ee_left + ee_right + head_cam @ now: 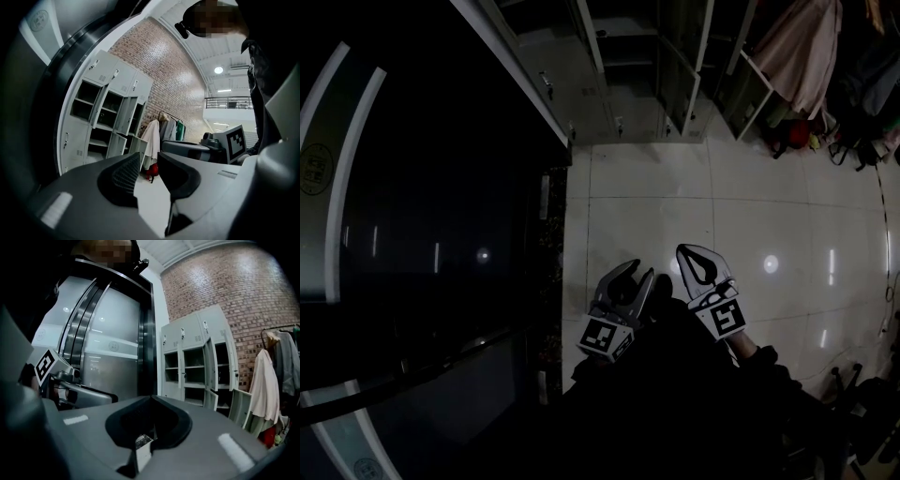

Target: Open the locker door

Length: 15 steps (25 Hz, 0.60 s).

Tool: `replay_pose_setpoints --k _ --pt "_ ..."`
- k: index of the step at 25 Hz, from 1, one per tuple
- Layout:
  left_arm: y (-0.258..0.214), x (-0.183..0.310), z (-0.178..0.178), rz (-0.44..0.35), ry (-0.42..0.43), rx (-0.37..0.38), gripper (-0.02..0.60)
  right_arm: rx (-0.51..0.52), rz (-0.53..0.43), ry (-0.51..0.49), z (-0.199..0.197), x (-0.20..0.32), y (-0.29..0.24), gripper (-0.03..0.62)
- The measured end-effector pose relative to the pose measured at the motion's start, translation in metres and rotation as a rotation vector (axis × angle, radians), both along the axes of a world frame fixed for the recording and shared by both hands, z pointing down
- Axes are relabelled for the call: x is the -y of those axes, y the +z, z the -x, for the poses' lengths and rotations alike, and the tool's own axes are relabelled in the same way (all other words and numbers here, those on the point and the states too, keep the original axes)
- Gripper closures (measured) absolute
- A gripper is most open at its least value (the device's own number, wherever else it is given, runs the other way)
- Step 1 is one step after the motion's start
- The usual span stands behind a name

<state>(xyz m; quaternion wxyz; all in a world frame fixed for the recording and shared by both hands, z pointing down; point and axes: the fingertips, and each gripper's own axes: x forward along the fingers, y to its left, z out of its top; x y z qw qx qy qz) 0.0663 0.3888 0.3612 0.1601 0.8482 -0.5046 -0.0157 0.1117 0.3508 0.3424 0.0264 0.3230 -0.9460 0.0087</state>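
Note:
The grey metal lockers [619,66] stand against the far wall, well ahead of both grippers. They also show in the left gripper view as lockers [108,108] and in the right gripper view as lockers [197,362]. Several doors hang open on empty shelves; the top row is closed. My left gripper [639,272] is held low over the floor, its jaws slightly apart and empty, seen up close as gripper [149,159]. My right gripper [686,249] sits beside it, jaws together on nothing, with the tips meeting at gripper [151,397]. Neither touches a locker.
A tall dark glass door with metal frames [422,234] fills the left side. A rack of hanging coats [802,52] stands at the far right, with a red bag [792,136] and cables [862,150] on the floor. Glossy white tiles [675,197] lie between me and the lockers.

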Motion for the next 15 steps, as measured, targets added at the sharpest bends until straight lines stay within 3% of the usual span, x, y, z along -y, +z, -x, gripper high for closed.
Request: replay_pose_setpoints --k 8,15 --pt "-0.023 -0.010 0.006 -0.069 0.067 0.001 0.459 0.001 -0.002 0.029 0.013 -0.016 -0.013 0.594" --pt "-0.026 -0.024 0.028 -0.071 0.055 -0.017 0.469 -0.016 -0.007 0.011 0.037 -0.034 -0.013 0.594"
